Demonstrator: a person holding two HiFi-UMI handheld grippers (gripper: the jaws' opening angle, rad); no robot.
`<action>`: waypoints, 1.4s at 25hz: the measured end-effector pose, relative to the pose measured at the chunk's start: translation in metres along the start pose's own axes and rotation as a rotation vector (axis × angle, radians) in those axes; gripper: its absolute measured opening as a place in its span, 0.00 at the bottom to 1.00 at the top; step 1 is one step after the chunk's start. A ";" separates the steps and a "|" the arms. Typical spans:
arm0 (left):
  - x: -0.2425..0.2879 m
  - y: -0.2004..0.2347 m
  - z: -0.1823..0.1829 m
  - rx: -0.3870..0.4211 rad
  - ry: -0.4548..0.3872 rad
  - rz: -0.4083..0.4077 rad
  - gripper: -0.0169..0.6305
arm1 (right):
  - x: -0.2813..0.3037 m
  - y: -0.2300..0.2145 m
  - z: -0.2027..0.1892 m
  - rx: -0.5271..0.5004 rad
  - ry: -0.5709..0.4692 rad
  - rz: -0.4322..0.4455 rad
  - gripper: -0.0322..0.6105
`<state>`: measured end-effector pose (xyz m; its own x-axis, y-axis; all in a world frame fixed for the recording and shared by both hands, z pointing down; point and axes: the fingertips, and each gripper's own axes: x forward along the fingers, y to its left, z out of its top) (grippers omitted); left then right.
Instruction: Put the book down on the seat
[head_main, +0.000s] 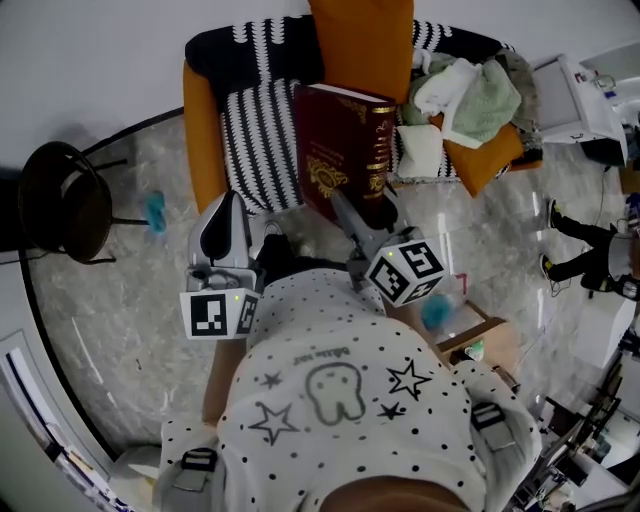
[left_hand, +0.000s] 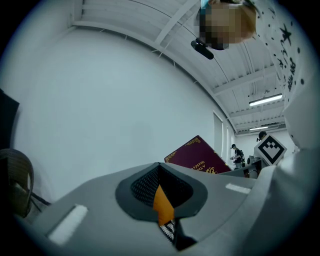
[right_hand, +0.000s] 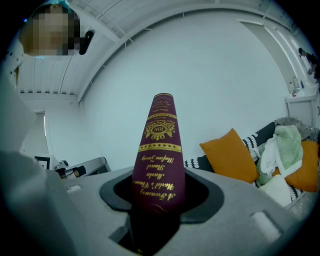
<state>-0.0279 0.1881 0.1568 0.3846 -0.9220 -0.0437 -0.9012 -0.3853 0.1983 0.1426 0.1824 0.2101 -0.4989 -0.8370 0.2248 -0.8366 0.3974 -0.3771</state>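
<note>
A thick maroon book (head_main: 345, 150) with gold print stands upright over the seat's black-and-white striped blanket (head_main: 262, 140). My right gripper (head_main: 362, 212) is shut on the book's lower end. In the right gripper view the book's spine (right_hand: 159, 160) rises straight out from between the jaws, which it hides. My left gripper (head_main: 222, 230) hangs to the left of the book, above the seat's front edge. Its jaws are together and hold nothing. The left gripper view looks up at the white wall, with the book (left_hand: 195, 156) at its right.
An orange cushion (head_main: 360, 45) leans at the seat's back. A heap of white and green cloth (head_main: 470, 95) fills the seat's right end. A black round chair (head_main: 60, 205) stands to the left. An open cardboard box (head_main: 475, 335) lies on the floor to the right.
</note>
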 end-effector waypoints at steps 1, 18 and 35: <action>0.006 0.009 0.003 -0.001 0.005 -0.006 0.02 | 0.011 0.004 0.003 0.002 0.001 -0.002 0.38; 0.052 0.092 0.006 -0.022 0.031 -0.049 0.02 | 0.098 0.024 0.011 0.010 -0.003 -0.043 0.37; 0.050 0.103 0.012 -0.020 0.017 -0.042 0.02 | 0.106 0.029 0.017 0.001 -0.011 -0.053 0.37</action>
<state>-0.1042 0.1017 0.1634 0.4252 -0.9044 -0.0353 -0.8804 -0.4223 0.2158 0.0695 0.0989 0.2081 -0.4512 -0.8610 0.2349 -0.8617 0.3518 -0.3658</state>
